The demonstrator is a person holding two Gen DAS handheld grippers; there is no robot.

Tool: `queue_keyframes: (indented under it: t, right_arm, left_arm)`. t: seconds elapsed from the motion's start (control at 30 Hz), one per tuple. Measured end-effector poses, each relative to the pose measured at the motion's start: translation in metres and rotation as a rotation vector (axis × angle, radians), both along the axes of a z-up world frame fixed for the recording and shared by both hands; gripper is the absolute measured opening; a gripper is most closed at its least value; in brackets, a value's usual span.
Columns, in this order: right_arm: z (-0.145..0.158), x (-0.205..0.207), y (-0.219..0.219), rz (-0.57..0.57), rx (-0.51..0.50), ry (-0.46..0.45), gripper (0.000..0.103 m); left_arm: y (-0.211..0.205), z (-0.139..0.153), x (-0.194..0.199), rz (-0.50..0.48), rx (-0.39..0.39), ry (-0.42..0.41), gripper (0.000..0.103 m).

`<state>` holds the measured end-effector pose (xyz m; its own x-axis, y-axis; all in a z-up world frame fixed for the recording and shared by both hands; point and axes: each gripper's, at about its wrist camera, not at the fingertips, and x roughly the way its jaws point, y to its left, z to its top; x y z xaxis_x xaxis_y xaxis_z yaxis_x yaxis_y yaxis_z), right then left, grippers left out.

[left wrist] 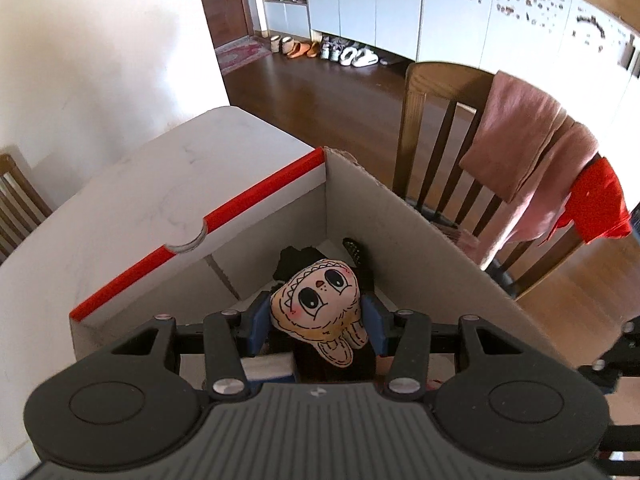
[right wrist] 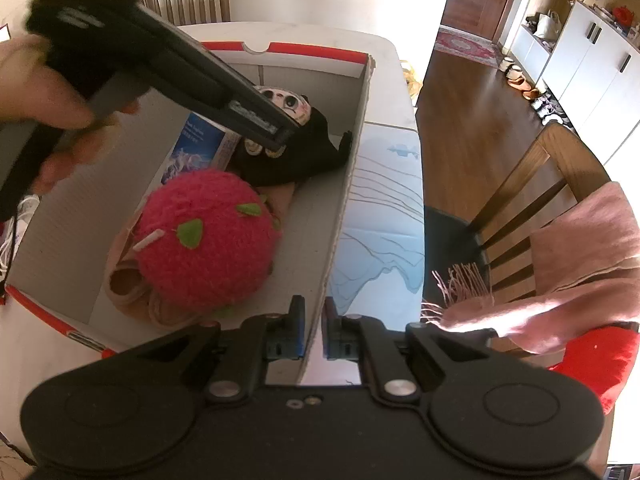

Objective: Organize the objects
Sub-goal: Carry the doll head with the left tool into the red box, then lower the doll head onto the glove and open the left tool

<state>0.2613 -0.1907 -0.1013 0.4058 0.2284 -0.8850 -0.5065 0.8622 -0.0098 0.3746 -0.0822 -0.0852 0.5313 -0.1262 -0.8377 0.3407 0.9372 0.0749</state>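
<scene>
An open cardboard box (left wrist: 248,208) with a red rim stands on a white table. My left gripper (left wrist: 317,322) reaches down into it, its blue pads shut on the cream head of a doll (left wrist: 318,304) with a drawn face and a black body. In the right wrist view that doll (right wrist: 298,148) hangs low at the box's far end from the left gripper (right wrist: 280,136), which a hand (right wrist: 36,92) holds. A fuzzy red plush ball (right wrist: 204,236) and a blue-white carton (right wrist: 196,152) lie inside too. My right gripper (right wrist: 314,332) is shut on the box's near side wall (right wrist: 348,200).
A pale blue patterned mat (right wrist: 384,216) covers the table to the right of the box. A wooden chair (left wrist: 440,120) draped with a pink scarf (left wrist: 532,152) and a red cloth (left wrist: 596,200) stands close behind the box. Wooden floor, shoes and white cabinets lie beyond.
</scene>
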Motion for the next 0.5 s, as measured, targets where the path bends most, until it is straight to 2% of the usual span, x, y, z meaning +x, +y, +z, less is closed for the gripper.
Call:
queue_keyframes:
  t: [0.3,0.37,0.43,0.5]
  right_arm:
    - [-0.001,0.001,0.0,-0.002,0.004,0.005,0.008]
    - [-0.001,0.001,0.0,-0.003,0.005,0.006,0.007]
    - [-0.001,0.0,0.0,-0.005,0.005,0.006,0.007]
    - [-0.001,0.001,0.0,-0.006,0.007,0.007,0.007]
  left_arm:
    - [-0.001,-0.016,0.008,-0.003,0.017,0.041,0.049]
    - [-0.001,-0.017,0.008,0.001,0.013,0.043,0.053]
    - [-0.001,-0.017,0.006,0.002,0.013,0.036,0.067]
    - [-0.001,-0.015,0.003,0.003,0.012,0.023,0.071]
